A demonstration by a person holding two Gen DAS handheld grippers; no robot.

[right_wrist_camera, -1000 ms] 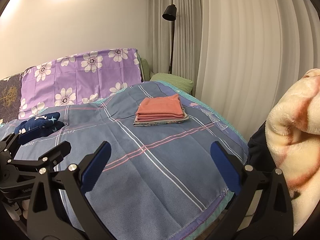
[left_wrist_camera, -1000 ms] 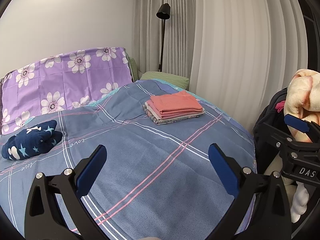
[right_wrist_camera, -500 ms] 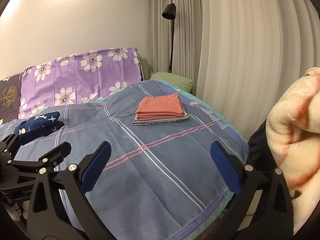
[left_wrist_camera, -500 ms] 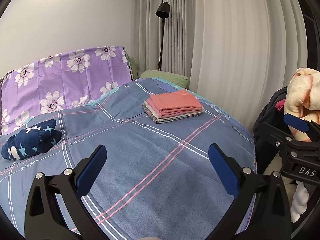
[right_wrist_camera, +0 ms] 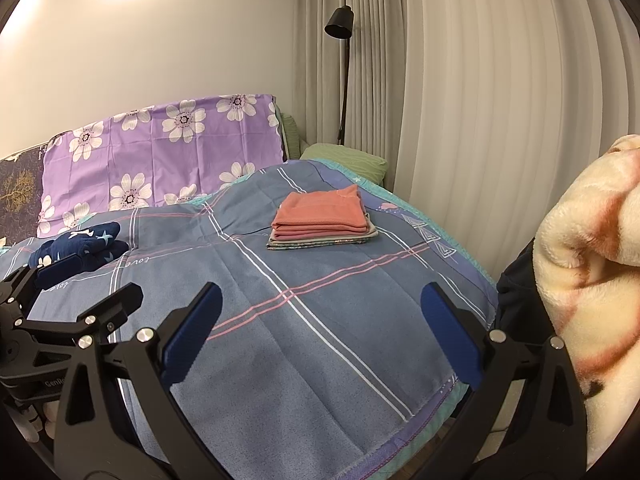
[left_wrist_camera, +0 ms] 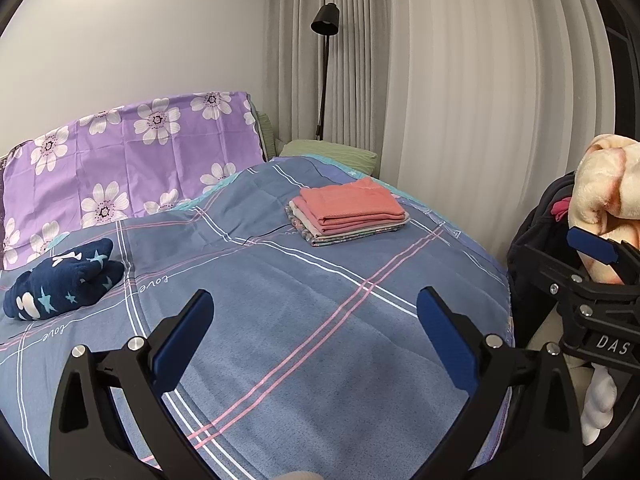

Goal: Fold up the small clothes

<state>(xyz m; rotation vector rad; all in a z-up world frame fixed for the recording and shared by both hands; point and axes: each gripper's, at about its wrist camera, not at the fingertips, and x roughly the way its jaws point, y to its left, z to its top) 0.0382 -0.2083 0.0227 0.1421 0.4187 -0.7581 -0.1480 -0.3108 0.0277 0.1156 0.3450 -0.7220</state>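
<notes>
A stack of folded clothes with a salmon-pink piece on top (left_wrist_camera: 348, 210) (right_wrist_camera: 322, 220) lies on the far right part of the blue checked bedcover (left_wrist_camera: 280, 320) (right_wrist_camera: 312, 320). A dark navy garment with stars (left_wrist_camera: 64, 280) (right_wrist_camera: 80, 250) lies crumpled at the left. My left gripper (left_wrist_camera: 316, 340) hovers open over the near part of the bed, holding nothing. My right gripper (right_wrist_camera: 320, 336) is also open and empty above the bed's near corner. A fluffy cream and pink garment (left_wrist_camera: 608, 204) (right_wrist_camera: 588, 288) hangs at the right, beside the right gripper.
A purple flowered pillow (left_wrist_camera: 128, 168) and a green pillow (left_wrist_camera: 328, 150) sit at the head of the bed. A black floor lamp (left_wrist_camera: 324, 64) stands before the pale curtains (left_wrist_camera: 460, 100). A dark bag or chair (left_wrist_camera: 536, 248) stands by the bed's right edge.
Both views have shifted only slightly; the grippers stay open and nothing on the bed has moved.
</notes>
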